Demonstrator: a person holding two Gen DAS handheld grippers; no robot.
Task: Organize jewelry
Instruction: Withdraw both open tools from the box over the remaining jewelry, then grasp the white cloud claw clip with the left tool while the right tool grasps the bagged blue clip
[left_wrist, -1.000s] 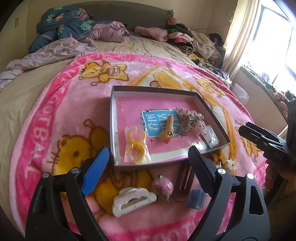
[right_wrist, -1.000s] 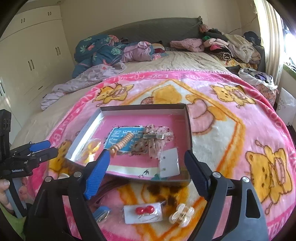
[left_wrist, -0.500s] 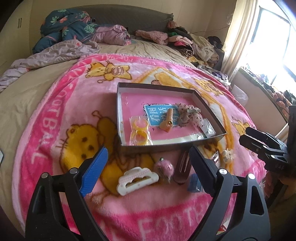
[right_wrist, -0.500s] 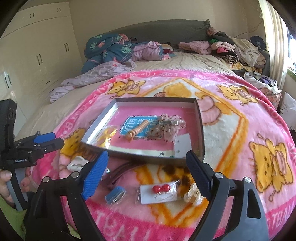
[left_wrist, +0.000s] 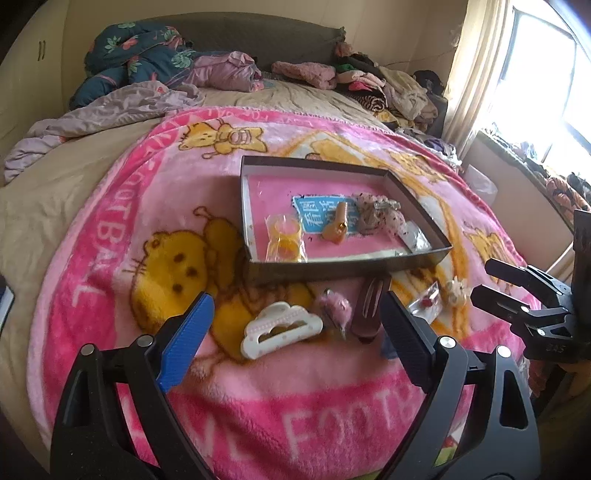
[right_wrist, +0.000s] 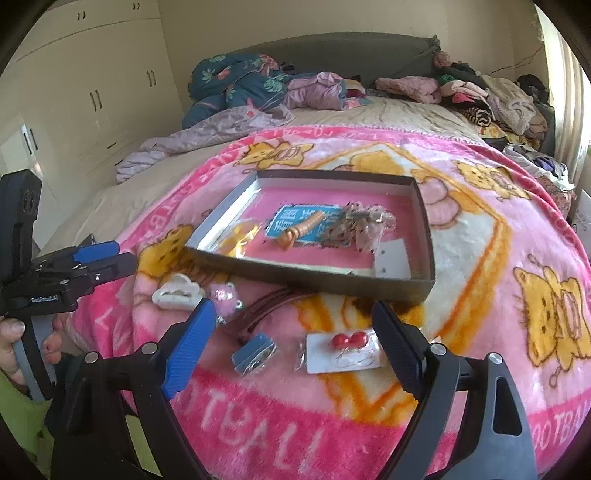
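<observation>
A shallow dark box (left_wrist: 347, 266) (right_wrist: 314, 282) lies on the pink blanket, holding yellow bangles (left_wrist: 283, 238), a blue card (left_wrist: 317, 216), an orange spiral piece (right_wrist: 299, 230) and a dotted bow clip (left_wrist: 380, 218). In front of it lie a white claw clip (left_wrist: 280, 328) (right_wrist: 177, 293), a pink pompom (left_wrist: 334, 306), a brown hair clip (left_wrist: 369, 306), a blue packet (right_wrist: 255, 352) and a red earring card (right_wrist: 343, 350). My left gripper (left_wrist: 295, 345) is open, hovering just before the claw clip. My right gripper (right_wrist: 291, 350) is open above the blue packet and earring card.
The pink cartoon blanket (left_wrist: 110, 229) covers the near part of a bed. Piled clothes (right_wrist: 491, 96) and a dark floral quilt (left_wrist: 136, 62) lie at the far end. A window (left_wrist: 546, 74) is to the right, wardrobes (right_wrist: 92, 92) to the left.
Both grippers have pulled back from the box toward the near blanket edge, so more of the loose items in front of the box show. Both stay open and empty.
</observation>
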